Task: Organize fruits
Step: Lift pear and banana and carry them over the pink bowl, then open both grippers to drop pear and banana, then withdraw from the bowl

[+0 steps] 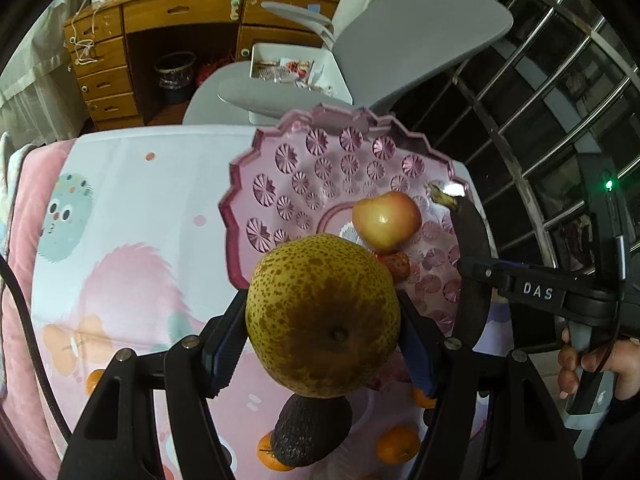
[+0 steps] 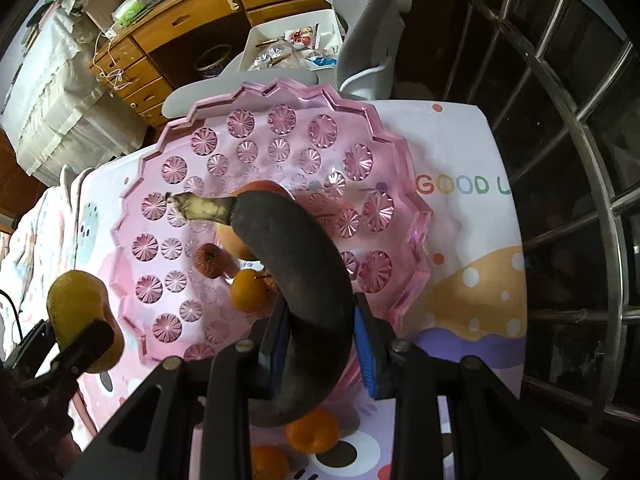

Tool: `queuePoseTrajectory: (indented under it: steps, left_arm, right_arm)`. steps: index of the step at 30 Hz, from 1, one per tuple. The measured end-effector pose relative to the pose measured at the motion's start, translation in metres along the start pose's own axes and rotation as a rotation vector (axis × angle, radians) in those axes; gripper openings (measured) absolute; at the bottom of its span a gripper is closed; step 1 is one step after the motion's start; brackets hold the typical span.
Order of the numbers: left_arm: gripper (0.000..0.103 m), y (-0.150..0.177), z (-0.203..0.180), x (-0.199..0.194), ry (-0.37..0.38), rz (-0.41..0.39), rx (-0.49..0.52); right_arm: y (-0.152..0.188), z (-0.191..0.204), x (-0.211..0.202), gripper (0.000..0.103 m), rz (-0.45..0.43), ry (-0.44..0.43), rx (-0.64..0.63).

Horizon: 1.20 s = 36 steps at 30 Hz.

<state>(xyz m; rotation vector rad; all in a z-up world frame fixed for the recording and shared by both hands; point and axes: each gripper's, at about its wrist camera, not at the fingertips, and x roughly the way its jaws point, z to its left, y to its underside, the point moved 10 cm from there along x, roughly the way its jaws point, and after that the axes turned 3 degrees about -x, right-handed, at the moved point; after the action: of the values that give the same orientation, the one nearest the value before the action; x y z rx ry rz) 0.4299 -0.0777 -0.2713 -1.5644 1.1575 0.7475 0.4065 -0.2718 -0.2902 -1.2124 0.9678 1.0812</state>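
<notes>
My left gripper (image 1: 322, 320) is shut on a brown-speckled pear (image 1: 322, 326), held above the near edge of the pink cut-glass plate (image 1: 280, 168). My right gripper (image 2: 320, 336) is shut on a blackened banana (image 2: 296, 272), held over the same plate (image 2: 360, 128). The banana (image 1: 474, 264) and right gripper also show in the left wrist view. In the plate lie an apple (image 1: 386, 220), a small red fruit (image 2: 208, 260) and a small orange (image 2: 250, 290). The pear (image 2: 82, 316) shows at the left of the right wrist view.
A dark avocado (image 1: 308, 432) and several small oranges (image 1: 398, 444) lie on the patterned cloth (image 1: 132, 208) in front of the plate. A grey chair (image 1: 392, 48) and a wooden desk (image 1: 160, 12) stand behind. Metal window bars (image 2: 580, 160) are at the right.
</notes>
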Motion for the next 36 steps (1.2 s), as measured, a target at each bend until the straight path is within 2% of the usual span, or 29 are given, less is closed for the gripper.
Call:
queuePoseTrajectory:
  steps: [5, 8, 11, 13, 22, 30, 36]
  left_arm:
    - [0.068, 0.004, -0.001, 0.019, -0.015, 0.061, 0.001]
    - [0.070, 0.001, -0.007, 0.018, -0.003, 0.055, 0.010]
    - [0.079, -0.004, -0.013, 0.010, 0.006, 0.032, 0.026]
    - [0.079, -0.005, -0.016, 0.004, 0.010, 0.024, 0.034]
    - [0.080, 0.006, -0.011, -0.037, 0.016, 0.007, 0.025]
    - [0.079, 0.028, 0.008, -0.077, 0.019, -0.020, 0.020]
    - [0.080, 0.048, 0.034, -0.105, -0.015, -0.034, 0.022]
  right_arm:
    - [0.001, -0.006, 0.006, 0.032, 0.008, 0.007, 0.039]
    - [0.000, -0.009, 0.004, 0.033, -0.003, 0.012, 0.048]
    - [-0.002, -0.008, -0.005, 0.038, -0.031, 0.017, 0.039]
    - [-0.001, -0.007, -0.011, 0.041, -0.035, 0.008, 0.052]
    - [0.010, -0.004, -0.053, 0.042, -0.084, -0.024, 0.112]
    - [0.044, 0.000, -0.088, 0.042, -0.123, -0.034, 0.177]
    - [0.081, 0.011, -0.100, 0.042, -0.119, -0.056, 0.227]
